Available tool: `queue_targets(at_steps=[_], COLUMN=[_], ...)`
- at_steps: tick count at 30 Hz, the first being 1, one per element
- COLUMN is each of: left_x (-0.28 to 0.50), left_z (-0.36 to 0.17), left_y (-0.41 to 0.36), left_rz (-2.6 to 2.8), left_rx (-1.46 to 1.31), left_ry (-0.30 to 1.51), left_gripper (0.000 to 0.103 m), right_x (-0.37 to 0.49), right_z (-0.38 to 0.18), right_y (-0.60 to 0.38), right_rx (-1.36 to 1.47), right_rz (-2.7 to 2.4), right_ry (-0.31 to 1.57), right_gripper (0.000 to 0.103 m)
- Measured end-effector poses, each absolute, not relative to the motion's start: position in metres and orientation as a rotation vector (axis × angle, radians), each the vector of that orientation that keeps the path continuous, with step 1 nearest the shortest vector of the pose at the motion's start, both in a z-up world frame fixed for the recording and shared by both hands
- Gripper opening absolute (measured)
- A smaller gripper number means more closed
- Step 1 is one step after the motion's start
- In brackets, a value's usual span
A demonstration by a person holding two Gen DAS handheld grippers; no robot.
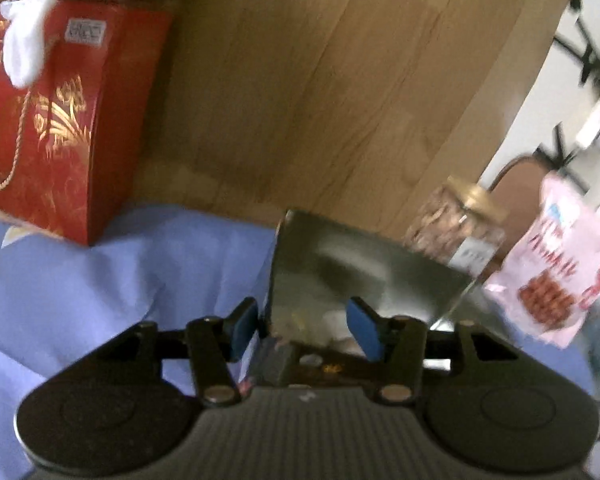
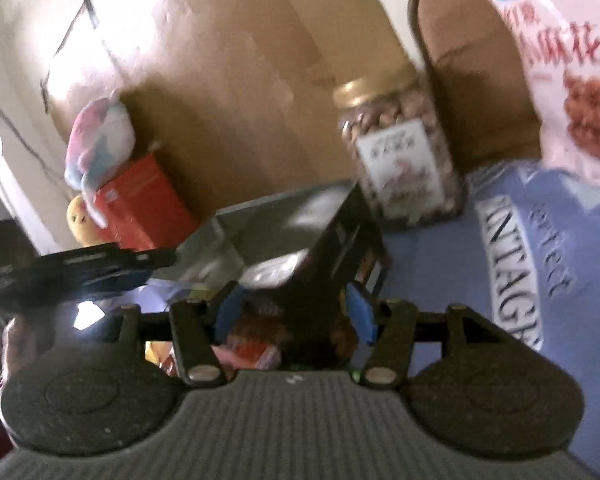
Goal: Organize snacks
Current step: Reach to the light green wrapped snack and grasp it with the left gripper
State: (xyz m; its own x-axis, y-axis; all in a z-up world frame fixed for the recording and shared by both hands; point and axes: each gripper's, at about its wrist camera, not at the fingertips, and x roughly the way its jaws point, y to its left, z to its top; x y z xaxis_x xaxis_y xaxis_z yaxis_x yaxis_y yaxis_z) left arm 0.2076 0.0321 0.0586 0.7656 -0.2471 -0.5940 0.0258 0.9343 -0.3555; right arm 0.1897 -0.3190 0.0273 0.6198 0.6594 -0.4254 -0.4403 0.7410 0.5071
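Bedsheet [image 1: 100,272], soft lilac cloth, carries everything; we take the open dark box [image 1: 340,264] on it as landmark. Left of the box stands a glossy red gift bag [image 1: 60,120]; behind its right corner a clear nut jar [image 2: 400,152], then a pink snack pouch [image 2: 560,60]. Our left hand-held gripper [image 1: 304,330] straddles the box's wall, seemingly steadying it, pads spread. Our right hand-held gripper [image 2: 292,314] is spread around a dark carton, contact unclear.
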Motion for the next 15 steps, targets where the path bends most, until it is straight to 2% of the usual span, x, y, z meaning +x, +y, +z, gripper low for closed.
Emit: queue_targets(at_steps=[6, 15], left_x=[0.197, 0.196], left_z=[0.052, 0.057], left_y=[0.041, 0.052], left_rz=[-0.132, -0.134], left_rx=[-0.380, -0.392], left_ry=[0.683, 0.671], left_gripper=[0.048, 0.051], right_x=[0.200, 0.205], right_z=[0.027, 0.027], right_y=[-0.284, -0.275], right_rx=[0.211, 0.147], right_rz=[0.638, 0.640], right_ry=[0.636, 0.612], right_gripper=[0.058, 0.059])
